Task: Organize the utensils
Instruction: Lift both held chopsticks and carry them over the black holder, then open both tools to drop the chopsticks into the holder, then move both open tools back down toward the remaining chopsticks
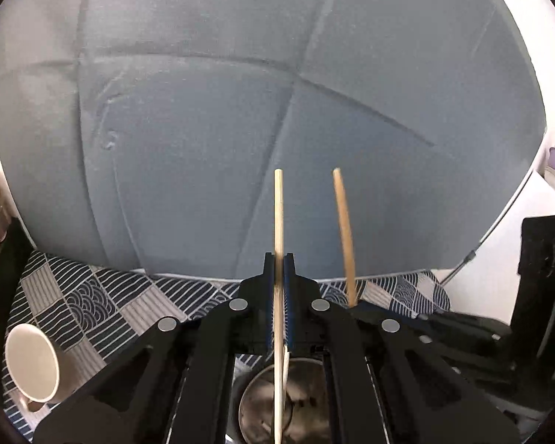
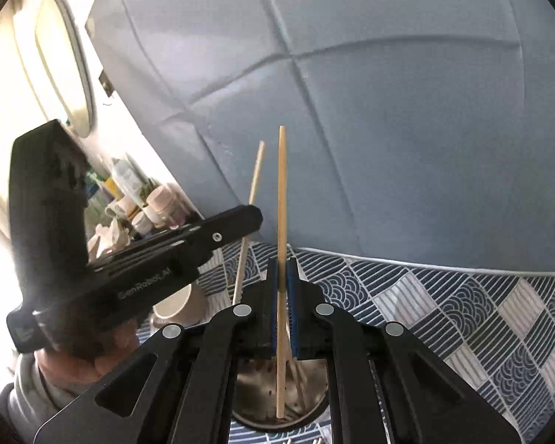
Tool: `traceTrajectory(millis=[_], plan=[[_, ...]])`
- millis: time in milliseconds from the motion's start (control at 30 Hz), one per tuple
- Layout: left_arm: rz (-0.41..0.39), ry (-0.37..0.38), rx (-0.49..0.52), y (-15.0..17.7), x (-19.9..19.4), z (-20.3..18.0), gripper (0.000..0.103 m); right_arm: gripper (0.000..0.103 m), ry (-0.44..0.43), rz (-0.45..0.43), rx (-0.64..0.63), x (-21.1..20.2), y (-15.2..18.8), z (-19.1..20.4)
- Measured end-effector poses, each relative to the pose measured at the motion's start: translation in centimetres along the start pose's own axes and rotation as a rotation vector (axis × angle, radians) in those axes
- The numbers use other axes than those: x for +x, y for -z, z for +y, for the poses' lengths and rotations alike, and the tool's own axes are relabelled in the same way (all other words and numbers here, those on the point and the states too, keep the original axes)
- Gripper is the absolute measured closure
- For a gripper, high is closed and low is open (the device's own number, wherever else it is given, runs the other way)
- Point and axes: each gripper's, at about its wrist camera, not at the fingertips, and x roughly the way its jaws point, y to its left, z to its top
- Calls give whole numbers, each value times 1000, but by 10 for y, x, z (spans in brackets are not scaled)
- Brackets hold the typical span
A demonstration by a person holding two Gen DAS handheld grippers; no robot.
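Note:
My left gripper (image 1: 278,264) is shut on a pale wooden chopstick (image 1: 278,207) held upright, its lower end reaching into a round metal utensil holder (image 1: 251,403) below the jaws. My right gripper (image 2: 282,270) is shut on a second, tan chopstick (image 2: 282,185), also upright, with its lower end inside the same metal holder (image 2: 310,388). The tan chopstick also shows in the left wrist view (image 1: 344,222), to the right of mine. The left gripper's body (image 2: 159,266) and its chopstick (image 2: 253,188) show in the right wrist view, at left.
A patterned navy-and-grey cloth (image 2: 444,303) covers the table. A cream mug (image 1: 33,362) lies on its side at the left. A blue creased sheet (image 1: 240,111) stands behind. Bottles and jars (image 2: 144,199) crowd the far left in the right wrist view.

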Motion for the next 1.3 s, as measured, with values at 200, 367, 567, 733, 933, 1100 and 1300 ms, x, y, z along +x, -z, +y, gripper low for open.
traceTrajectory(millis=[200, 367, 567, 733, 933, 1100, 1300], plan=[[-4, -25, 55, 18, 13, -7, 98, 98, 18, 45, 14, 20, 13, -10], [16, -40, 48, 26, 15, -1, 98, 95, 22, 45, 17, 16, 18, -15], [-16, -73, 11, 26, -2, 12, 64, 70, 75, 2, 12, -4, 15, -18], [-56, -102, -39, 21, -26, 26, 53, 57, 104, -35, 1, -23, 11, -17], [-83, -123, -61, 24, -51, 31, 42, 41, 150, -50, 1, -43, 12, -14], [-84, -148, -55, 31, -64, 33, 26, 33, 163, -30, -19, -48, 21, -11], [-55, -190, -81, 45, -73, 42, 8, 20, 182, 54, -33, -41, 40, -13]])
